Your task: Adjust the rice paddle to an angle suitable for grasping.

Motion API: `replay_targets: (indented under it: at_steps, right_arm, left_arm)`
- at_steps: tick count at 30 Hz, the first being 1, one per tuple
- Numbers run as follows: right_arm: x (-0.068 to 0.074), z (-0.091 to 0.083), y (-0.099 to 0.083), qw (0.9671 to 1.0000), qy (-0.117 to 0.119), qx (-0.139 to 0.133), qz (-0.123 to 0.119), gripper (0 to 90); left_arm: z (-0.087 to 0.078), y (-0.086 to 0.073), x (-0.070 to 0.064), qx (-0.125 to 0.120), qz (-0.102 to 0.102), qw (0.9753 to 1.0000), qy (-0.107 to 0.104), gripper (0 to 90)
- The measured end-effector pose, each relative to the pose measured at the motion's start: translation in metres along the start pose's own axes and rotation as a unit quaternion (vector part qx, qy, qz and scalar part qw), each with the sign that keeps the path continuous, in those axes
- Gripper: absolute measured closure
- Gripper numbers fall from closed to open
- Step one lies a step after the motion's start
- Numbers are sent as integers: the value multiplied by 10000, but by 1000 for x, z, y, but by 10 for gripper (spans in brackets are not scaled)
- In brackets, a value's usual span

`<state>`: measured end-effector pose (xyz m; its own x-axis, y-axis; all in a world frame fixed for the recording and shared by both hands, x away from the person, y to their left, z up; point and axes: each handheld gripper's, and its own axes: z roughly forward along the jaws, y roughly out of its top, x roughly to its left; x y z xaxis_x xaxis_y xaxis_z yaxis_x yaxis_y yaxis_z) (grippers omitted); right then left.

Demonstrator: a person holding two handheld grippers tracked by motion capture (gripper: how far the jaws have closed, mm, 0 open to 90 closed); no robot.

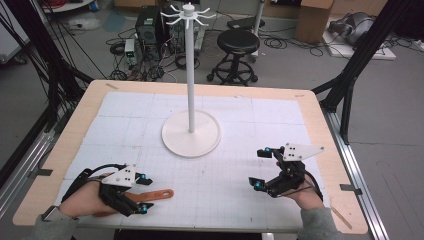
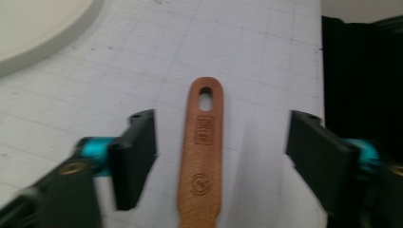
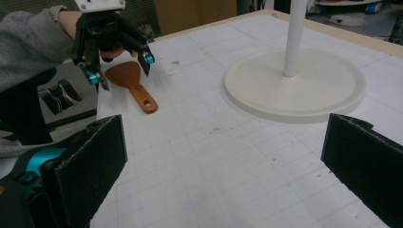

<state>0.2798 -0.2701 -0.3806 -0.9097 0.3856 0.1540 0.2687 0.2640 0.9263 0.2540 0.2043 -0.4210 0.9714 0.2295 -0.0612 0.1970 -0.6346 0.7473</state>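
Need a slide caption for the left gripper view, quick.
Open left gripper straddles the wooden spatula handle lying on the gridded mat, jaws not touching it.

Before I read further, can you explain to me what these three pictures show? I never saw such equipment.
A person sits at a table and holds a hand tool with two black jaws in each hand. One picture looks down from above; the other two come from small cameras riding on each tool.

The left gripper hangs over a brown wooden spatula lying flat on the white gridded mat. Its jaws stand open on either side of the handle, not touching it. The right gripper is open too and holds nothing.

In the middle stands a white rack: a round base, a tall pole, and hooks on top.
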Motion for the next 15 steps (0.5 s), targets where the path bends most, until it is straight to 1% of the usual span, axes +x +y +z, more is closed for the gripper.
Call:
replay_targets:
  at_steps: [1, 3, 4, 5, 7, 8, 10, 12, 13, 14, 15]
  right_arm:
    - [0, 0, 0, 10000, 0, 0, 0, 1]
    - [0, 0, 0, 10000, -8, 26, -3, 1]
    - [0, 0, 0, 10000, -1, 30, -1, 1]
    - [0, 0, 0, 10000, -1, 33, -9, 1]
    - [0, 1, 0, 10000, -4, 38, -33, 1]
    - [0, 1, 0, 10000, -4, 38, -33, 1]
    - [0, 1, -1, 10000, -5, 44, -30, 2]
    - [0, 1, 0, 10000, -4, 52, -29, 1]
    - [0, 1, 0, 10000, -6, 53, -34, 1]
    - [0, 1, 0, 10000, -6, 53, -34, 1]
    - [0, 1, 0, 10000, -2, 55, -28, 2]
  left_arm:
    - [0, 0, 0, 0, 0, 10000, 0, 204]
    - [3, 0, 0, 106, -28, 9999, 127, 204]
    - [4, 0, 1, 131, -84, 9997, 193, 204]
    - [4, -1, 2, 151, -90, 9995, 257, 204]
    - [2, -1, 6, 125, -183, 9990, 397, 206]
    - [2, -1, 6, 125, -183, 9990, 397, 208]
    - [-2, -2, 8, 126, -251, 9990, 335, 213]
    - [-2, -3, 9, 133, -259, 9991, 296, 212]
    - [-2, -3, 9, 157, -210, 9994, 225, 212]
    - [-2, -3, 9, 157, -210, 9994, 225, 213]
    - [-1, -3, 8, 146, -201, 9996, 168, 217]
